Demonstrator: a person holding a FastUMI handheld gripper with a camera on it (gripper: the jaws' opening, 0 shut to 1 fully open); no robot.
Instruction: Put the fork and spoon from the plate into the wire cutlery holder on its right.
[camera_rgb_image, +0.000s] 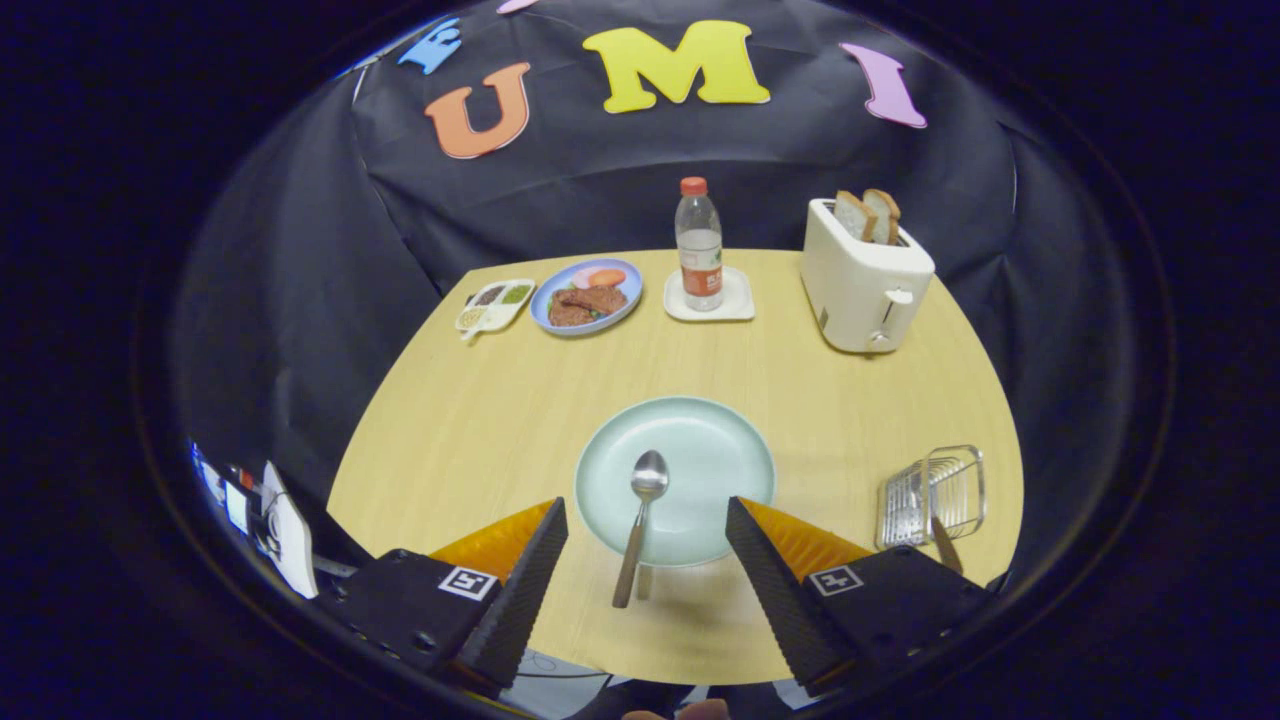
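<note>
A pale green plate (720, 450) lies on the wooden table just ahead of my fingers. A spoon (640, 525) with a metal bowl and brownish handle rests on it, bowl pointing away, handle hanging over the plate's near rim between my fingers. My gripper (646, 535) is open, its fingertips wide apart on either side of the spoon's handle and not touching it. The wire cutlery holder (932, 495) stands to the plate's right, beyond my right finger. A brownish handle (944, 543) pokes out of the holder at its near side.
At the table's far side stand a white toaster (865, 285) with two bread slices, a water bottle (699, 245) on a white coaster, a blue plate of food (586, 296) and a small divided dish (494, 305). Bare table lies between them and the green plate.
</note>
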